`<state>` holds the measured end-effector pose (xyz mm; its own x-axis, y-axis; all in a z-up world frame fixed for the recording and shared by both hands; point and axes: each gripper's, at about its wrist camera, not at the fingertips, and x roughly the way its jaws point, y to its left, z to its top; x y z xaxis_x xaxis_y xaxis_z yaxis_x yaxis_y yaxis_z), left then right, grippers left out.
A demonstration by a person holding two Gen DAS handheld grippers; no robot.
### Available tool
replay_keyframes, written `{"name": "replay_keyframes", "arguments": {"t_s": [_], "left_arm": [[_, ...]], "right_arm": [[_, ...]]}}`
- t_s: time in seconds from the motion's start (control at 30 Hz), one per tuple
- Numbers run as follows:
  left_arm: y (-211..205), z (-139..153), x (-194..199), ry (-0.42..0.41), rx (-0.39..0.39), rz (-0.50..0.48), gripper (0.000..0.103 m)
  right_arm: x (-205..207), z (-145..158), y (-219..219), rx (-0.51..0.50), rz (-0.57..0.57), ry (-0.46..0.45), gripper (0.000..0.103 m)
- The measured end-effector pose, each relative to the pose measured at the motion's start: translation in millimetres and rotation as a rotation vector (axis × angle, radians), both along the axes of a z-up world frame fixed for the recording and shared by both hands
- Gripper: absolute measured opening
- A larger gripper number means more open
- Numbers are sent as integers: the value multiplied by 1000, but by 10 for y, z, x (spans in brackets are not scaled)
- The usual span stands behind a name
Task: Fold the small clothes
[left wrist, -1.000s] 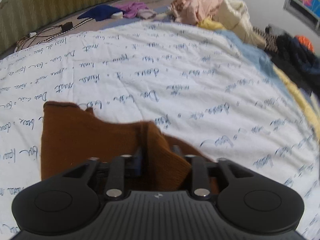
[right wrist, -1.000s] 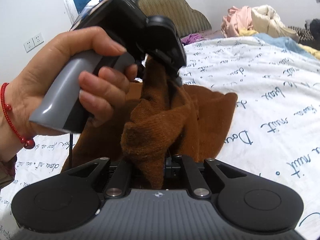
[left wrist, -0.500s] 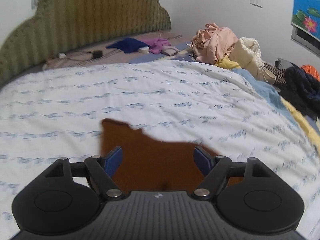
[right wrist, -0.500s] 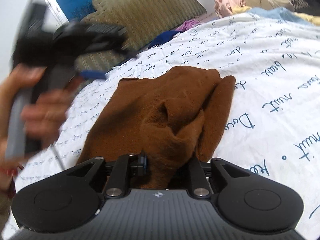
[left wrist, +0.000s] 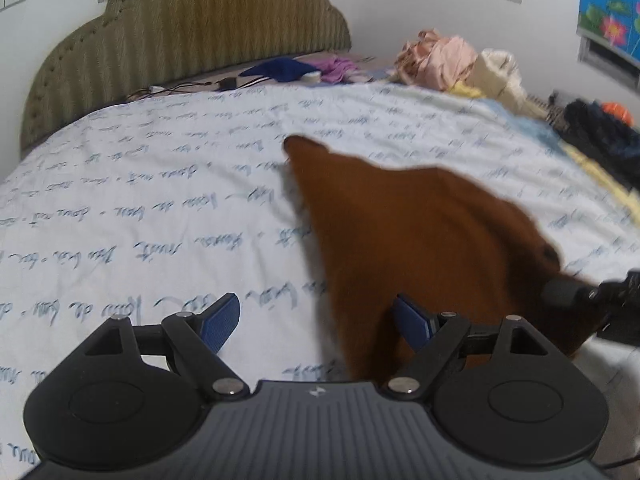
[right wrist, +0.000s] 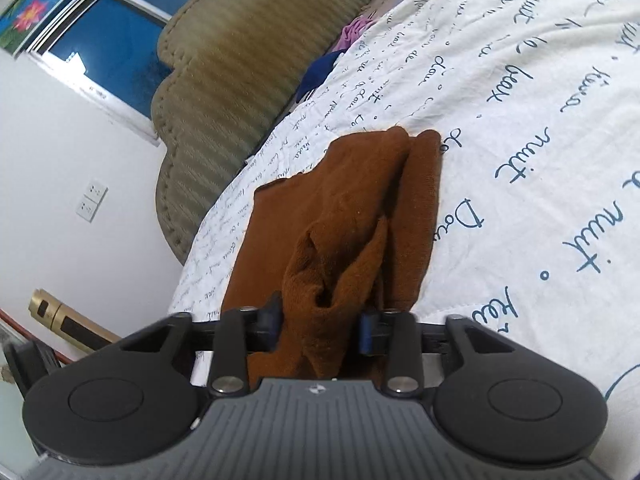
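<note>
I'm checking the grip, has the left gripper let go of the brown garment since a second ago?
Yes. The left gripper is open now, beside the brown garment, with the headboard in fuller view.

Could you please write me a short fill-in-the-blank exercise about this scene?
1. The garment is ____ in colour.
2. The ____ gripper is shut on the garment.
3. The left gripper is ____.
4. The garment lies on a white sheet printed with blue ____.

Missing words: brown; right; open; writing
</note>
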<state>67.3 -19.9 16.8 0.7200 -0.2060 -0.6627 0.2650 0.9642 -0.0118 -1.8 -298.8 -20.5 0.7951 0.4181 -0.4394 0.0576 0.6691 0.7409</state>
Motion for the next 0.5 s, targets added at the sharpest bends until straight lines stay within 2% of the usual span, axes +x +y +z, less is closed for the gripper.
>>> {"name": "replay_keyframes", "arguments": {"t_s": [0.03, 0.13, 0.27, 0.5], "left_arm": [[5, -40, 4, 1, 20, 9, 84], [59, -100, 42, 23, 48, 44, 85], [91, -35, -8, 33, 15, 62, 84], [5, -58, -74, 40, 43, 88, 84]], "right_arm": [[-4, -14, 16, 2, -3, 12, 20], [-5, -65, 65, 36, 19, 27, 16], [-31, 53, 204, -112, 29, 13, 16], [-84, -41, 30, -29, 3, 47, 22]]}}
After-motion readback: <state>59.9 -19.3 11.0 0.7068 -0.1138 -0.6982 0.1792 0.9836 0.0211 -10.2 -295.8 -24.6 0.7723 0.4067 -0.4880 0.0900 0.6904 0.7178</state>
